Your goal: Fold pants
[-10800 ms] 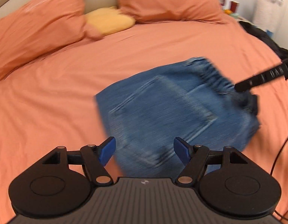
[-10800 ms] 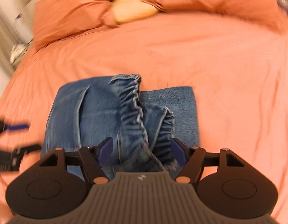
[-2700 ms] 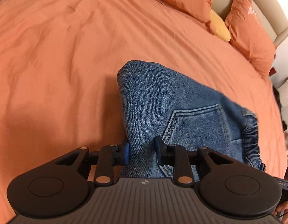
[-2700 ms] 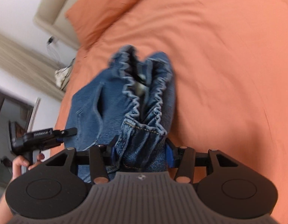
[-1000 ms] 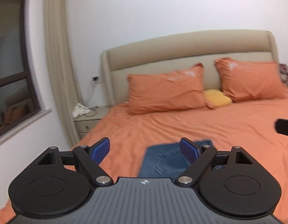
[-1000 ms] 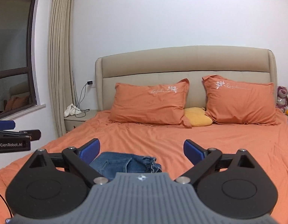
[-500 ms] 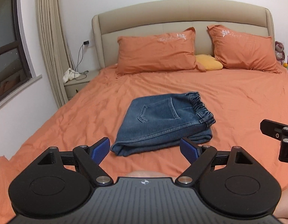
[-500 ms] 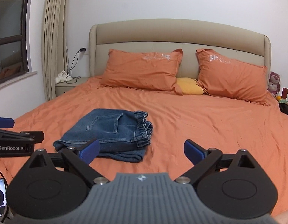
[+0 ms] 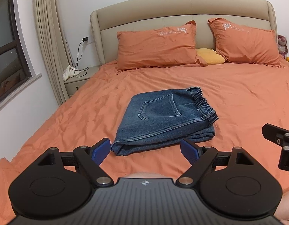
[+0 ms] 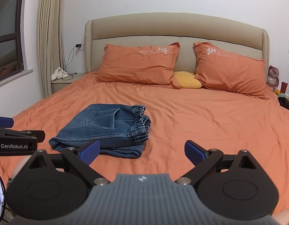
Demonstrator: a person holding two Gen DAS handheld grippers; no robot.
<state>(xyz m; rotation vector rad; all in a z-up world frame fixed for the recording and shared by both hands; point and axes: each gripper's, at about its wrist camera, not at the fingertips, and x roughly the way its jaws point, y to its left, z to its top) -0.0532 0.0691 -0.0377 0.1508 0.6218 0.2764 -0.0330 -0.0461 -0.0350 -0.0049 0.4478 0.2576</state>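
Note:
The blue denim pants [image 9: 163,120] lie folded in a compact stack on the orange bed [image 9: 238,101], back pocket up and elastic waistband to the right. They also show in the right wrist view [image 10: 108,127]. My left gripper [image 9: 145,151] is open and empty, held back from the pants near the foot of the bed. My right gripper [image 10: 141,152] is open and empty, also held back, to the right of the stack. Neither gripper touches the pants.
Two orange pillows [image 9: 157,45] [image 9: 245,43] and a yellow cushion [image 9: 210,56] rest against the beige headboard [image 10: 174,28]. A nightstand [image 9: 78,78] with a white cloth and cable stands left of the bed. A window and curtain [image 9: 47,37] are on the left wall.
Both grippers released the pants and pulled back from the bed. In the last half second the views have steadied with the folded pants resting on the bed.

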